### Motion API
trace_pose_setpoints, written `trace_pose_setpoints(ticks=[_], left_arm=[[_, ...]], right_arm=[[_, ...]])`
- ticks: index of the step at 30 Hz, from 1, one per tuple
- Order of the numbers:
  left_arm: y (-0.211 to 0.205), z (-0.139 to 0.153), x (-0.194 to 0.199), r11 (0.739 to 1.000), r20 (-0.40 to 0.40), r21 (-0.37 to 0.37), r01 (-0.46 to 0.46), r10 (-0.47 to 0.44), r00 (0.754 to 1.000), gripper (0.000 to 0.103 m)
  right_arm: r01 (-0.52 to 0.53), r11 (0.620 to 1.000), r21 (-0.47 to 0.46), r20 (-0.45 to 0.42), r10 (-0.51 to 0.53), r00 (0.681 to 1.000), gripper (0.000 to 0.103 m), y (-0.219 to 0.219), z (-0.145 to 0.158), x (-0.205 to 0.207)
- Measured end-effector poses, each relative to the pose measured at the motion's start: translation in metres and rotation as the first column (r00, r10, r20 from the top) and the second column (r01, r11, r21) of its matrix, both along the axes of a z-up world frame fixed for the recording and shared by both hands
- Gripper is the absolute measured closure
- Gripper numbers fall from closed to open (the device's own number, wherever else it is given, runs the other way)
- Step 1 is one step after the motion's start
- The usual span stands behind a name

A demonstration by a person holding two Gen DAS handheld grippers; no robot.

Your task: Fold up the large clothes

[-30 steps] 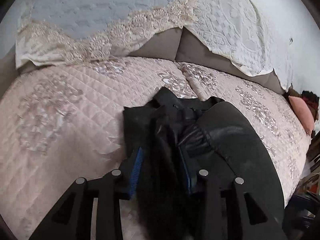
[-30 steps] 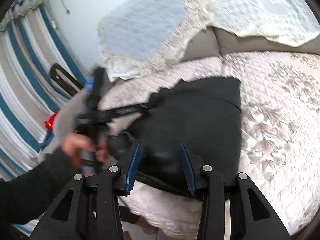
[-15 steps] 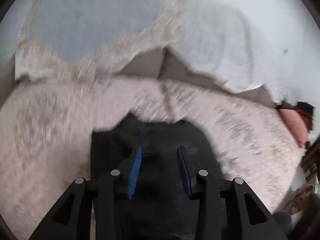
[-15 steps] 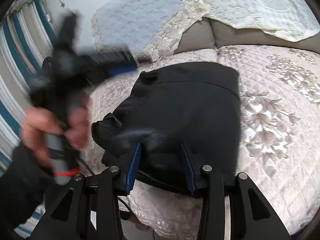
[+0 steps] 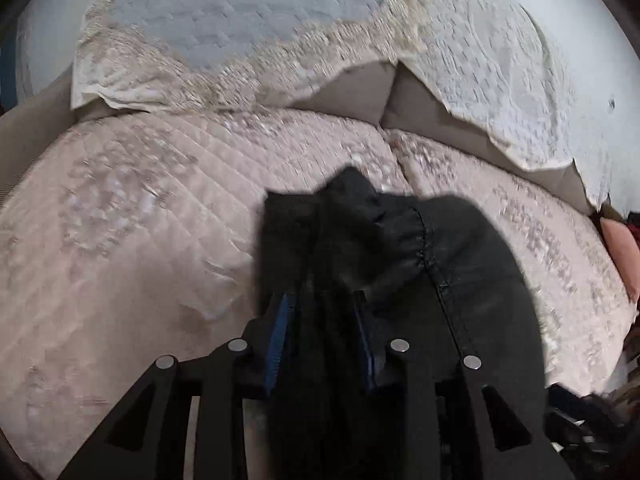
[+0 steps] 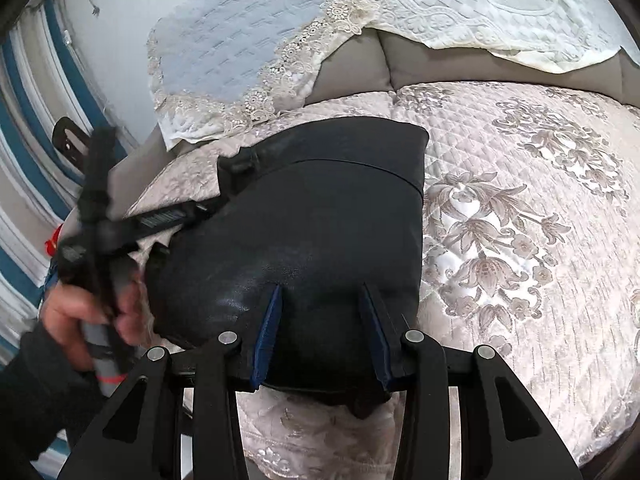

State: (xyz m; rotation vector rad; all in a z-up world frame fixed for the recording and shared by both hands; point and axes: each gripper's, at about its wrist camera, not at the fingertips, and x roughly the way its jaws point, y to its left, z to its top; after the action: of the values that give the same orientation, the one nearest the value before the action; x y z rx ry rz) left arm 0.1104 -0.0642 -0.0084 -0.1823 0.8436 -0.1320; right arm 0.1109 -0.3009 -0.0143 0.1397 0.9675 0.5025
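Observation:
A black leather-like garment (image 6: 320, 232) lies folded on the quilted pink sofa cover (image 6: 520, 240), near the seat's front edge. My right gripper (image 6: 324, 300) is open, its blue-padded fingers resting over the garment's near edge. In the left wrist view the garment (image 5: 460, 280) is bunched, with a gathered seam showing. My left gripper (image 5: 322, 308) is open with a fold of the black cloth lying between its fingers. The left gripper also shows in the right wrist view (image 6: 176, 216), held in a hand at the garment's left side.
Cream lace covers (image 5: 240, 20) drape the grey sofa backrest (image 5: 360, 88). A pink cushion (image 5: 618, 248) lies at the far right. A blue-and-white striped curtain (image 6: 28, 120) hangs at the left. Dark clutter (image 5: 592, 420) sits beyond the sofa's right end.
The left gripper swung up off the garment and came back down at its left edge, with bunched cloth between its fingers again. The right gripper stayed open over the near edge.

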Motion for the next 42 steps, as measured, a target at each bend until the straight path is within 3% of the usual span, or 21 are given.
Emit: trace_pose_setpoints(ticks=[2, 4, 6, 7, 10, 11, 13, 17, 23, 28, 35, 39, 42], left_arm=[[0.004, 0.025, -0.001, 0.999, 0.036, -0.028, -0.021, 0.022, 0.999, 0.069], [-0.001, 0.054, -0.002, 0.997, 0.099, -0.074, -0.009, 0.016, 0.995, 0.06], [-0.018, 0.077, 0.003, 0.997, 0.166, -0.069, 0.015, -0.003, 0.986, 0.048], [-0.027, 0.082, 0.009, 0.998, 0.191, -0.054, 0.028, -0.017, 0.981, 0.047], [-0.047, 0.064, 0.038, 0.998, 0.161, -0.019, 0.058, -0.054, 0.985, 0.047], [-0.049, 0.044, 0.051, 0.999, 0.106, 0.019, 0.038, -0.039, 0.994, 0.047], [-0.041, 0.009, 0.064, 1.0, 0.007, 0.026, 0.015, -0.015, 1.0, 0.047], [-0.001, -0.028, 0.063, 0.989, -0.063, -0.138, -0.061, 0.053, 0.997, 0.043], [-0.021, -0.031, 0.052, 0.999, -0.012, 0.005, -0.045, 0.045, 0.999, 0.042], [-0.027, -0.039, 0.058, 0.999, -0.013, 0.039, -0.035, 0.036, 0.999, 0.042], [-0.021, -0.028, 0.06, 0.999, -0.047, 0.018, -0.03, 0.031, 0.998, 0.04], [-0.013, -0.006, 0.046, 0.999, 0.003, -0.018, -0.037, 0.037, 0.999, 0.041], [-0.009, -0.006, 0.038, 0.999, 0.014, -0.016, -0.036, 0.036, 0.999, 0.041]], right_arm=[[0.001, 1.0, 0.004, -0.002, -0.001, 1.0, 0.061, -0.001, -0.001, 0.0], [0.004, 1.0, 0.005, -0.001, -0.004, 1.0, 0.061, -0.001, -0.002, 0.001], [0.006, 1.0, 0.004, -0.001, -0.006, 1.0, 0.061, -0.001, -0.001, 0.0], [0.008, 1.0, 0.005, -0.003, -0.008, 1.0, 0.061, -0.001, -0.001, 0.001], [0.014, 1.0, 0.008, -0.003, -0.014, 1.0, 0.061, -0.004, 0.005, 0.004], [0.022, 1.0, 0.009, 0.003, -0.022, 1.0, 0.061, -0.006, 0.008, 0.006], [0.045, 0.999, 0.007, 0.026, -0.045, 0.999, 0.061, -0.011, 0.014, 0.011], [0.07, 0.998, -0.006, 0.025, -0.07, 0.997, 0.061, -0.015, 0.009, 0.025], [0.071, 0.997, -0.008, -0.009, -0.071, 0.997, 0.061, -0.012, -0.007, 0.037], [0.097, 0.995, -0.014, -0.043, -0.098, 0.994, 0.061, -0.013, -0.021, 0.042], [0.095, 0.994, -0.054, -0.039, -0.098, 0.994, 0.061, -0.013, -0.01, 0.042], [0.081, 0.996, -0.03, 0.034, -0.08, 0.996, 0.061, -0.009, 0.019, 0.042], [0.047, 0.998, -0.038, 0.051, -0.045, 0.998, 0.061, 0.013, 0.026, 0.056]])
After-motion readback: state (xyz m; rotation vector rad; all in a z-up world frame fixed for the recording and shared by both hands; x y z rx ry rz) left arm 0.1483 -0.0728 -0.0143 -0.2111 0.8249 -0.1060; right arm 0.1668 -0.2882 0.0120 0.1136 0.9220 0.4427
